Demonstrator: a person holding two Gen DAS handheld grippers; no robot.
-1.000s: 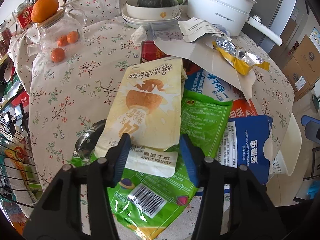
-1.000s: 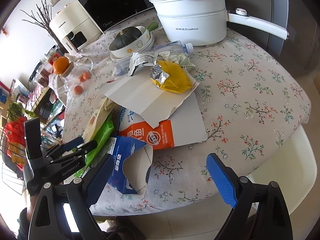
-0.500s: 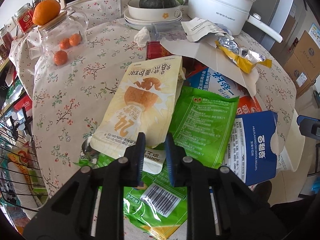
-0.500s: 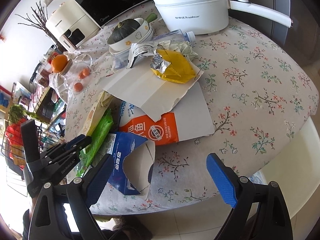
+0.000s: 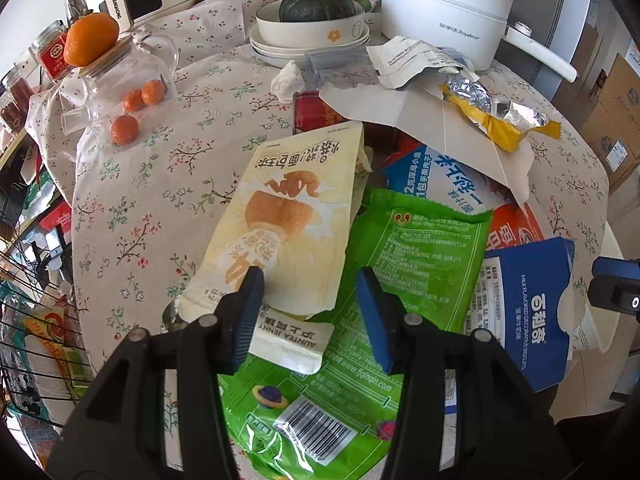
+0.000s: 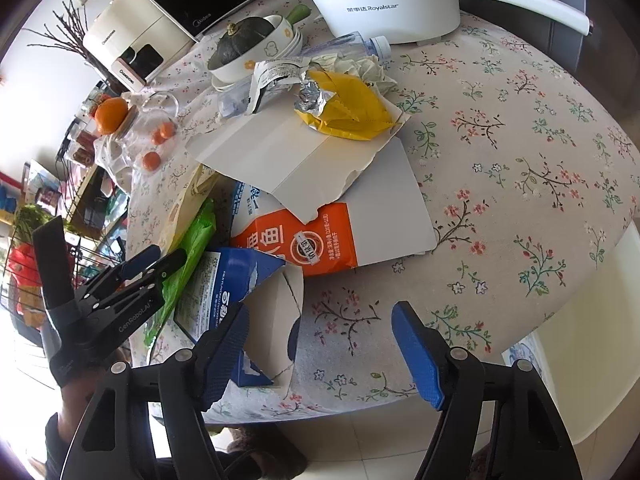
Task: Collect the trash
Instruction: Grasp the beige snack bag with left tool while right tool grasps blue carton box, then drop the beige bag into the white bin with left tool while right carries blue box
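Note:
Trash lies heaped on a round table with a floral cloth [image 5: 132, 200]. A cream snack bag [image 5: 292, 208] lies on a green wrapper [image 5: 404, 264], beside a torn blue carton [image 5: 532, 312], an orange-and-white carton [image 6: 320, 244], white cardboard [image 6: 296, 156] and a yellow foil wrapper [image 6: 348, 112]. My left gripper [image 5: 312, 316] is open, its fingers straddling the cream bag's near end. My right gripper [image 6: 320, 344] is open at the table's near edge, its left finger by the blue carton [image 6: 248, 296].
A white electric pot [image 5: 444, 12], a bowl with a dark squash [image 5: 316, 12], a glass teapot with small oranges [image 5: 120, 84], a red can [image 5: 316, 112] and a crumpled tissue [image 5: 288, 80] stand farther back. A wire rack [image 5: 28, 320] is at the left.
My left gripper was open a second ago, closed half a second ago, and is open again now, pushed slightly forward over the cream bag. My right gripper moved closer to the blue carton.

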